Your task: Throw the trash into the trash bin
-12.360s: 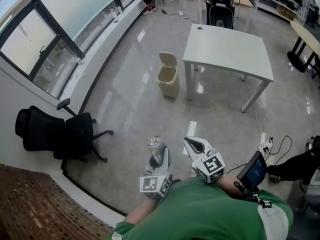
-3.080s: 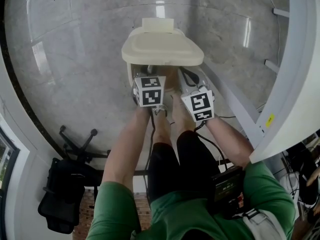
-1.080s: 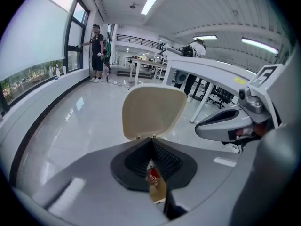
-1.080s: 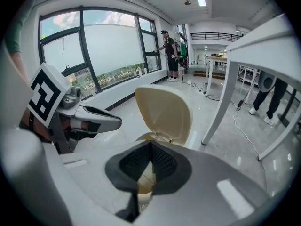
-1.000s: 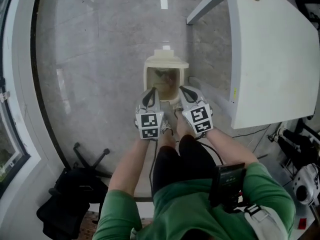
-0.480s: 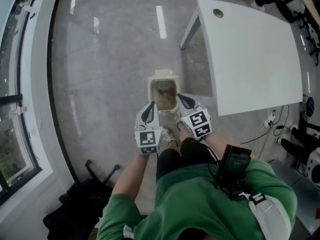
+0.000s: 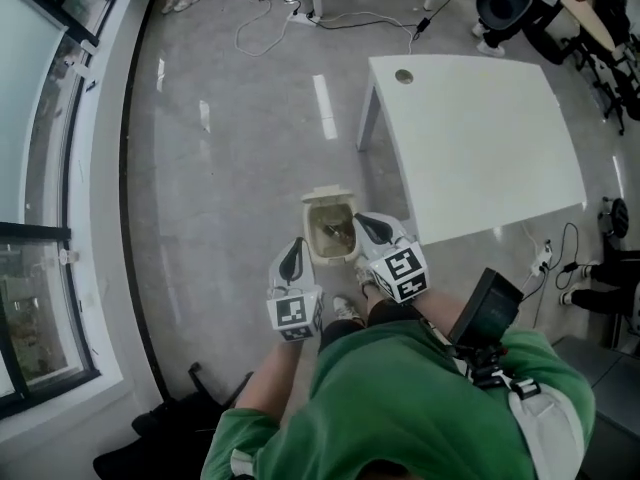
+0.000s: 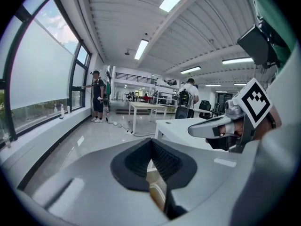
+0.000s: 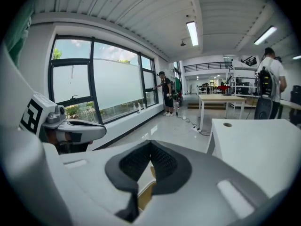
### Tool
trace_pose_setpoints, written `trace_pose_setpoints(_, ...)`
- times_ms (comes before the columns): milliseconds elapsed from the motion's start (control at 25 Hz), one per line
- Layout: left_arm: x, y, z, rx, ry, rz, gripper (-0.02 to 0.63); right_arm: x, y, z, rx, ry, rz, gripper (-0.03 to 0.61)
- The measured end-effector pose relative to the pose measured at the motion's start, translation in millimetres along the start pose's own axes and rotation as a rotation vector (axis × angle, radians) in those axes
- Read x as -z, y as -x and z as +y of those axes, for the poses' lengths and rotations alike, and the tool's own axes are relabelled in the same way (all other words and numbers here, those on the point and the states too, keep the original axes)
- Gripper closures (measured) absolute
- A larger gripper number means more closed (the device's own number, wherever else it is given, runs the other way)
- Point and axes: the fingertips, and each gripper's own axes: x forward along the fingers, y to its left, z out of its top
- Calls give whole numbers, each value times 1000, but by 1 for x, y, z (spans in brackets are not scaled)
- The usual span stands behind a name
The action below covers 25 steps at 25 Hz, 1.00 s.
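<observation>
The beige trash bin stands on the grey floor with its lid up and trash showing inside. My left gripper hangs above its near left corner, shut and with nothing in it. At the bin's near right corner my right gripper is held the same way, shut and holding nothing. In the left gripper view the jaws meet, with a sliver of the bin below them. The right gripper view shows closed jaws over the bin's edge.
A white table stands just right of the bin. A window wall runs down the left. A black office chair sits at the lower left, and cables lie on the floor far ahead. Several people stand in the distance.
Both grippers have risen away from the bin together, which now looks smaller and farther below. The can held in the left gripper at the start is gone from it.
</observation>
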Motion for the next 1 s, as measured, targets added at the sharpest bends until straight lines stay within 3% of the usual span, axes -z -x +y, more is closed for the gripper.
trace_pose_setpoints(240, -40, 28, 1, -29, 14, -96, 609, -38, 33, 5, 12, 16, -90, 575)
trace_pose_setpoints(560, -70, 63, 5, -35, -4, -189, 609, -56, 71, 14, 40, 12, -153, 575)
trace_pose_setpoints(1000, -79, 69, -6, -5, -3, -208, 609, -70, 89, 14, 59, 33, -185, 575)
